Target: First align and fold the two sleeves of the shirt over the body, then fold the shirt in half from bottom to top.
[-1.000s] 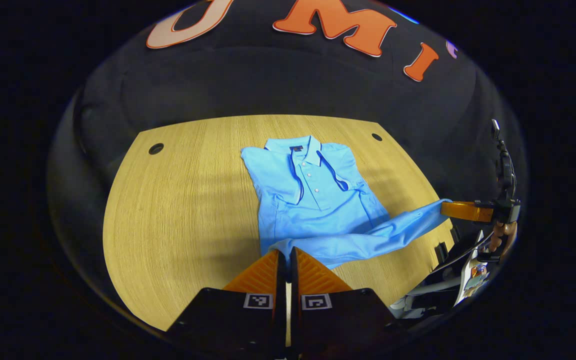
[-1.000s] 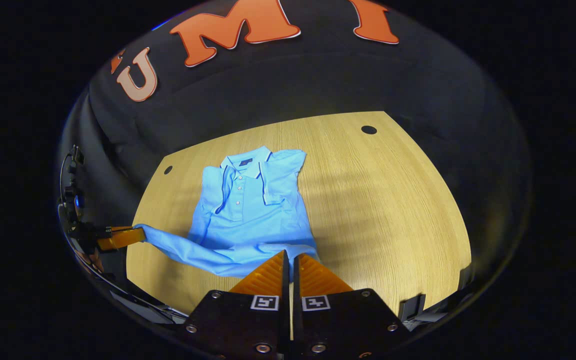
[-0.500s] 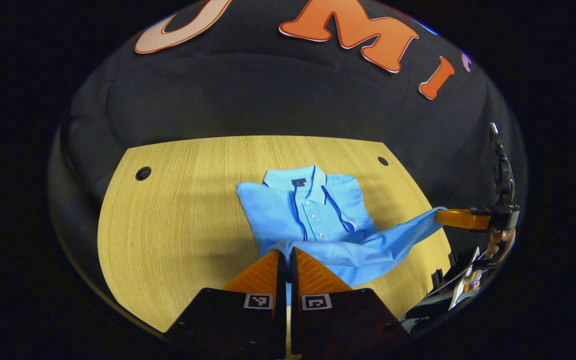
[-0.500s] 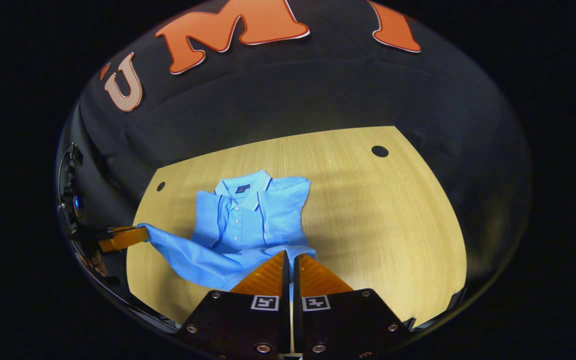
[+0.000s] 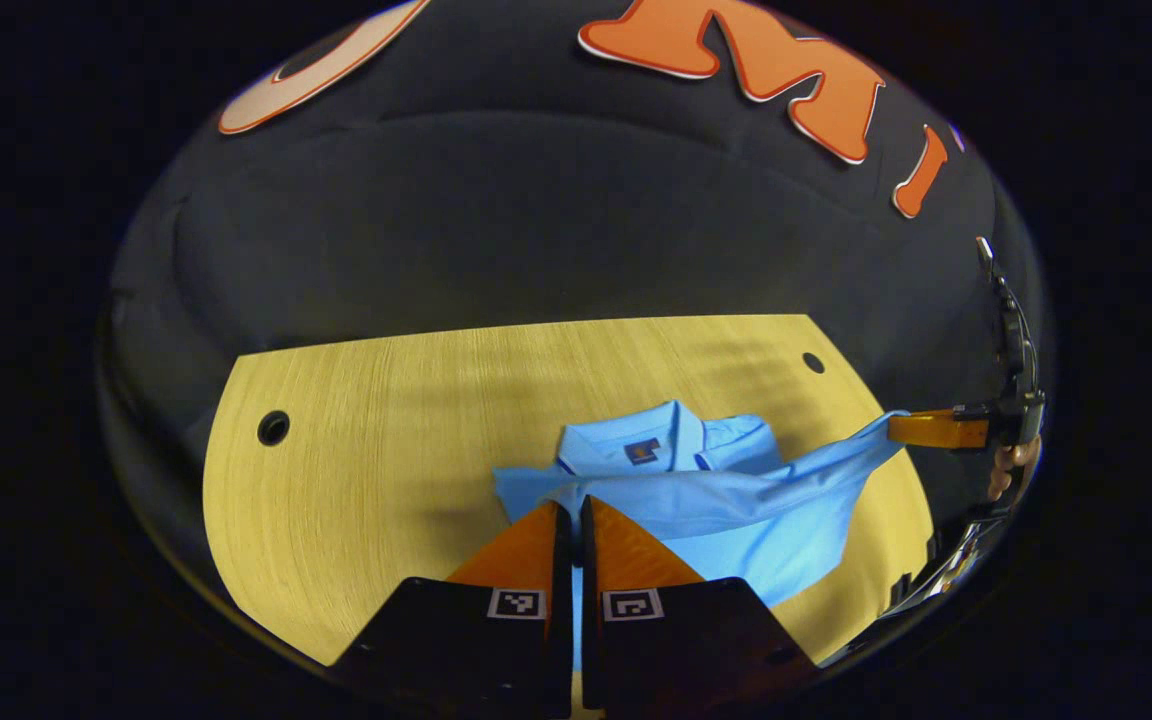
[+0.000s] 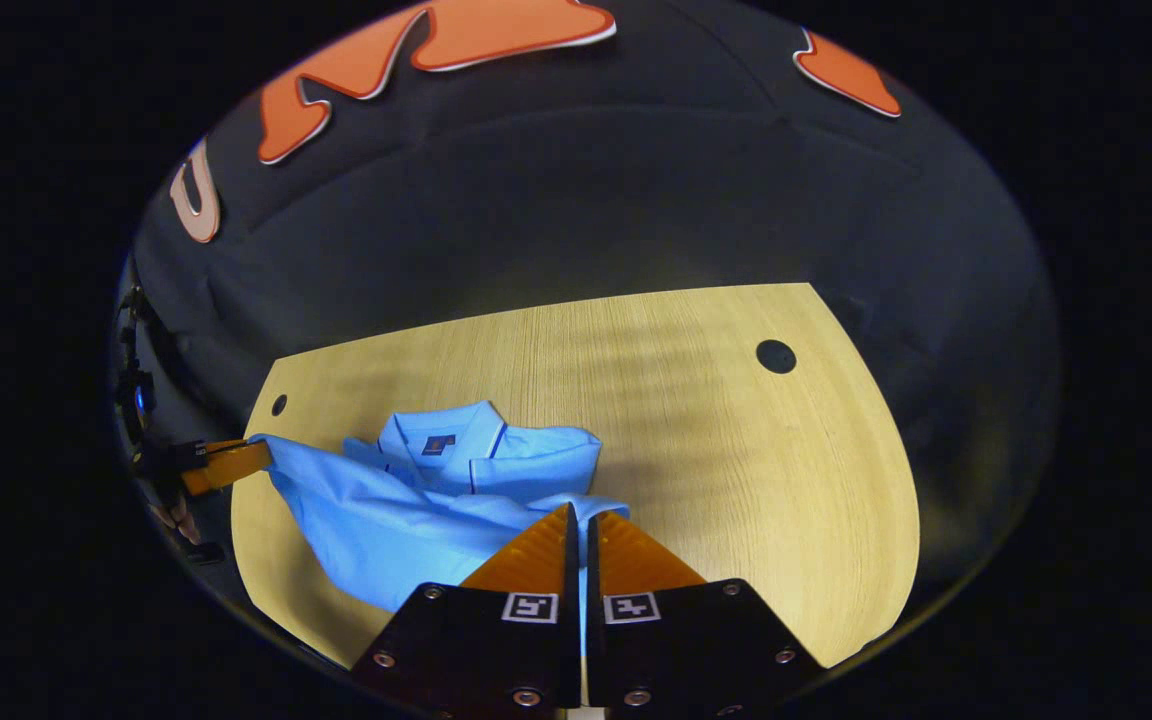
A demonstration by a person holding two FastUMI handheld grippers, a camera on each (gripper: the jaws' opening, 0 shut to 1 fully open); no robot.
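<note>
We see left gripper (image 5: 572,508) pinched shut on lifted hem corner of blue shirt (image 5: 726,505), cloth between both fingers. Right gripper (image 6: 577,515) likewise clamped on opposite hem corner; also visible far right of left gripper (image 5: 921,428), held by hand (image 5: 1008,470). Hem stretched between both grippers, raised above wooden table (image 5: 386,450). Shirt collar (image 6: 441,440) lies ahead of both grippers, flat on table.
</note>
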